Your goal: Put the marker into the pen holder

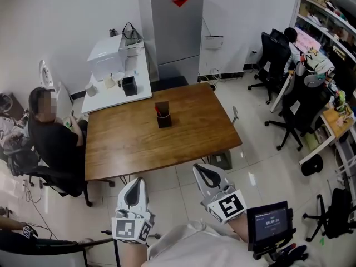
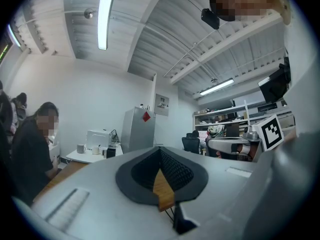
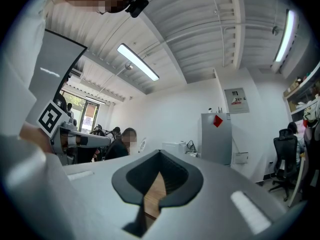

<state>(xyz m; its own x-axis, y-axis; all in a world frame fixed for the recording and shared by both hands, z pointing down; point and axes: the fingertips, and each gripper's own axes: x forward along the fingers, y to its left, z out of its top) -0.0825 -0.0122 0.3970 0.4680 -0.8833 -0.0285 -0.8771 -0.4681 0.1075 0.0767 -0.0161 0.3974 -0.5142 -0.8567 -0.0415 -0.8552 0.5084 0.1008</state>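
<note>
The left claw (image 1: 136, 181) and the right claw (image 1: 202, 168) are each pressed together on nothing, held level just short of the near edge of the brown wooden counter (image 1: 128, 143). Well beyond them, mid-counter, stands the dark square pen holder (image 1: 164, 122), with something red (image 1: 161, 115) at its mouth. It may be the marker, already in, and none lies loose. Any approach should be slow, since the narrow holder looks easy to tip.

contents of the pen holder (image 1: 163, 115) on the wooden table (image 1: 128, 149): reddish, too small for a name
</note>
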